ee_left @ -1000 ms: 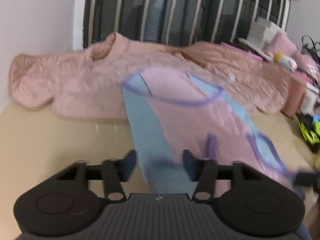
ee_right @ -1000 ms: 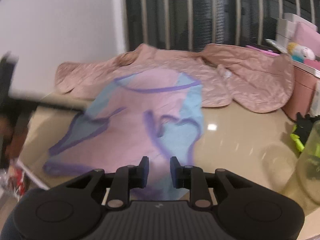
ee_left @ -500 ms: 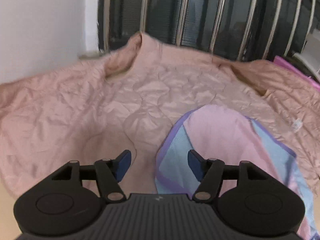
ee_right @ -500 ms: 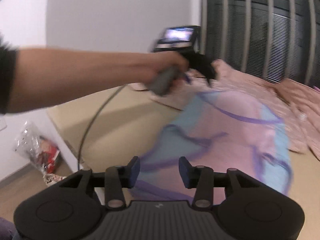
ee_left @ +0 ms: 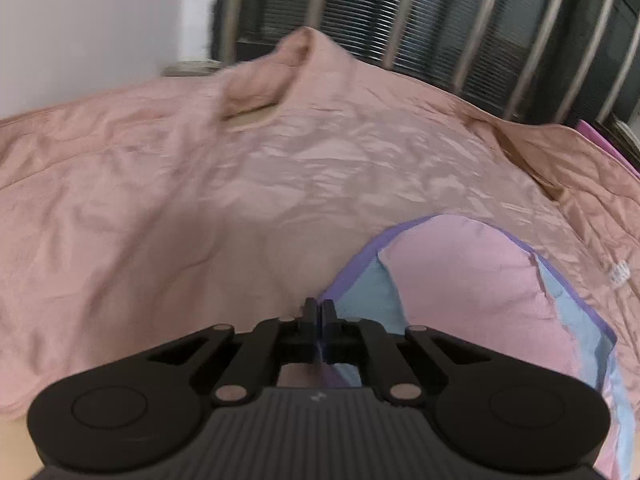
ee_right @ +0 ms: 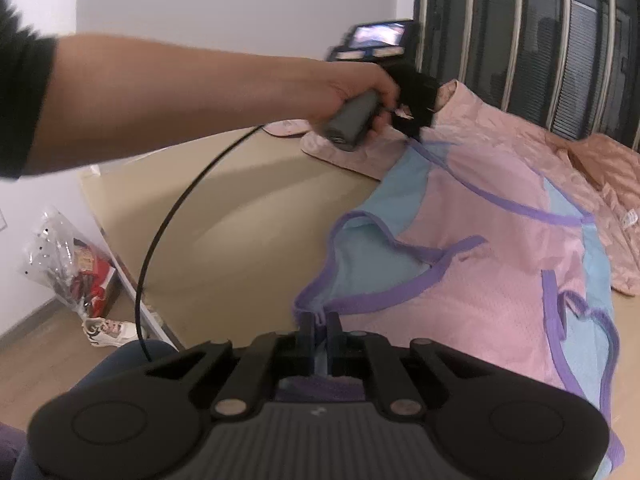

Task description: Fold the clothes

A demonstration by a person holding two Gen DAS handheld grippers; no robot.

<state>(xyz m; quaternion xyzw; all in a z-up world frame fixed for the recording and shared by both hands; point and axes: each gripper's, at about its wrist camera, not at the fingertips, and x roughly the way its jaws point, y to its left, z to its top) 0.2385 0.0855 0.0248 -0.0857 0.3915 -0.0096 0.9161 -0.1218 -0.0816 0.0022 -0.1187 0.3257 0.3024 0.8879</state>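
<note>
While the pink, blue and purple-trimmed garment (ee_right: 492,264) is lying spread across the beige counter (ee_right: 240,208), partly overlapping a quilted pink jacket (ee_left: 200,200) behind it, we are gripping it at two points. Our left tool (ee_left: 319,312) is sitting at the far corner of the garment, its jaws having just been closing, and they are now pressing together on the purple edge right where it meets the jacket. From the right wrist view we are seeing our left hand (ee_right: 360,96) wrapping the grey handle, a black cable (ee_right: 168,232) looping down from it. Our right tool (ee_right: 320,322) is working the near corner: its jaws have just been closing too and are now pinching a fold of blue fabric and purple trim. Dark vertical window bars (ee_left: 440,20) are standing behind the jacket, and a crinkled plastic bag (ee_right: 68,264) is resting on the floor.
</note>
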